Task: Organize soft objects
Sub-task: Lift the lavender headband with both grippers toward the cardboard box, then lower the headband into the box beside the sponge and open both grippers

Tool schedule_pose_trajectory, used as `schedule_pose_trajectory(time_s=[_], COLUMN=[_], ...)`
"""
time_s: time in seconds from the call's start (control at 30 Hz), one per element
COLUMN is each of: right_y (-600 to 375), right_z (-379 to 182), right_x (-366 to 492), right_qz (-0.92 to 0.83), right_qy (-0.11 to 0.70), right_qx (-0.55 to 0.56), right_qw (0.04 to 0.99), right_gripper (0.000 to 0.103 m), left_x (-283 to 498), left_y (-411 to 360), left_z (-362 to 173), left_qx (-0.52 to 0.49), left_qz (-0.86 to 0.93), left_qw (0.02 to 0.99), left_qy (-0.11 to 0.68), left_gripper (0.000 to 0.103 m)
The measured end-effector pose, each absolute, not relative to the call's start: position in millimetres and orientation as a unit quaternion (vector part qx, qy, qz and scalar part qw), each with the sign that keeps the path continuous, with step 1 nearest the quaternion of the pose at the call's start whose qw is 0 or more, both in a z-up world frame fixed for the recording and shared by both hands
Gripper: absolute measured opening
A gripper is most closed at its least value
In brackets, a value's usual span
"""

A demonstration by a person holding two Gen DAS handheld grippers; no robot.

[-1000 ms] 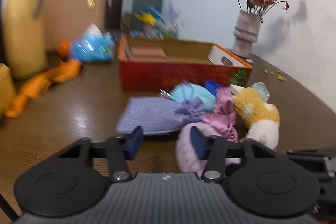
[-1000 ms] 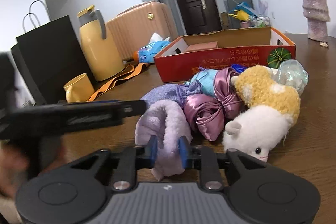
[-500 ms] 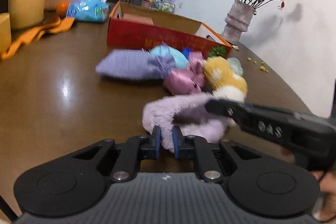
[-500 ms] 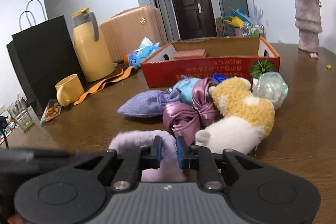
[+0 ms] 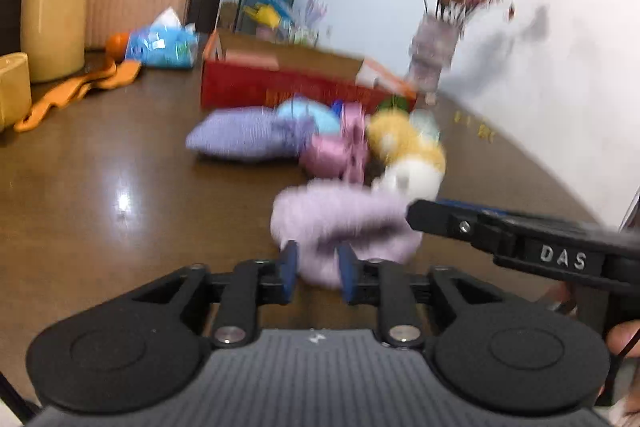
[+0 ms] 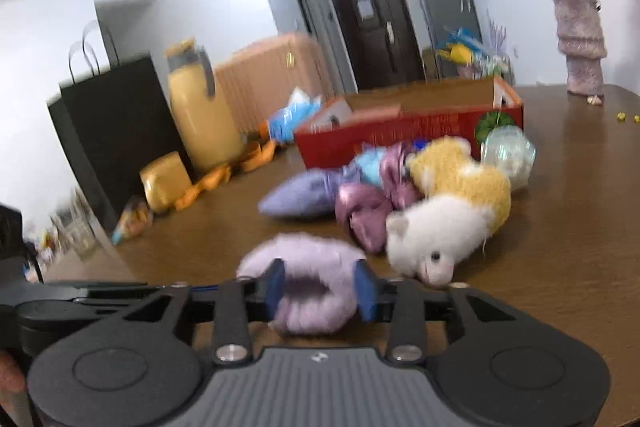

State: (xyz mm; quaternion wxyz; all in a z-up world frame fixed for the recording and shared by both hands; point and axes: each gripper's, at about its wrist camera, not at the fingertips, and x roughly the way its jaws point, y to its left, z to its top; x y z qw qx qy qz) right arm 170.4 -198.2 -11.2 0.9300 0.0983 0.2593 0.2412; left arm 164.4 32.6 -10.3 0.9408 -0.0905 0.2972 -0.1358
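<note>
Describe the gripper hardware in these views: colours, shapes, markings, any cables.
Both grippers are alike. The left gripper and right gripper each have matte black linkage arms with silver pivot screws, two round black discs, a ribbed grey centre plate with a small white logo, and blue-padded fingers. Seen side-on from the left wrist, the right one carries white "DAS" lettering. No cables are clearly visible.

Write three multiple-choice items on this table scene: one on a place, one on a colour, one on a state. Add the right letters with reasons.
1. Where does the red box stand?
A. behind the soft pile
B. on the floor
C. on the suitcase

2. What colour is the fluffy item between the right gripper jaws?
A. green
B. lilac
C. black

3. How do the left gripper jaws stand?
A. clamped flat together
B. apart around the fluffy item
C. out of view

Answers: A, the pile lies before it; B, pale purple fur; B, a gap shows.
</note>
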Motion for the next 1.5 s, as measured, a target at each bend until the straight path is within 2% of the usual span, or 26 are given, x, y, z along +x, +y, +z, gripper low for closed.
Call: schedule_pose_trajectory(time_s=[0.07,0.13,0.27,0.5,0.53,0.6,0.8,1.03,1.27,1.43,1.5], right_y=[-199.9,-195.7,-189.4,-193.3,-193.5,-192.0,-184.2,-189.4,-191.4,-182.1,-174.6], right_z=[-6.1,-8.6,-23.7,-49.1,-50.0,-50.3,-46.4,-26.1,21.3,55.3,58.6], right_x=[174.9,186.2,200.9,197.6,198.2,199.5,193.9,188.7,251.3,357.2,404.1], right_qz=[0.228,0.209,0.197,0.19,0.191,0.204,0.206,0.207,0.216,0.227,0.231], right_qy=[0.248,0.258,0.299,0.332,0.333,0.335,0.323,0.289,0.245,0.248,0.275], right_qx=[0.106,0.1,0.107,0.125,0.127,0.133,0.117,0.121,0.104,0.091,0.091], right_qw=[0.935,0.938,0.928,0.916,0.914,0.91,0.916,0.927,0.939,0.937,0.929], right_gripper=[0.042,0.042,0.042,0.039,0.034,0.022,0.015,0.014,0.014,0.014,0.014], left_x=[170.9,183.3,207.8,195.4,195.0,192.6,186.8,189.9,269.7,374.5,419.5], left_y=[38.2,40.2,35.1,34.2,34.8,33.7,29.1,28.8,26.3,35.9,40.3], left_z=[-0.1,3.6,-6.9,-36.4,-36.5,-36.6,-33.0,-10.4,36.7,59.7,59.2], left_qx=[-0.102,-0.109,-0.129,-0.117,-0.119,-0.12,-0.105,-0.109,-0.095,-0.098,-0.085], left_qz=[-0.112,-0.101,-0.111,-0.12,-0.123,-0.135,-0.132,-0.152,-0.171,-0.165,-0.156], left_qw=[0.949,0.952,0.936,0.929,0.928,0.927,0.934,0.939,0.948,0.946,0.944], left_qy=[0.278,0.269,0.31,0.329,0.33,0.329,0.315,0.289,0.249,0.262,0.277], left_gripper=[0.043,0.043,0.043,0.043,0.041,0.03,0.025,0.023,0.023,0.023,0.023])
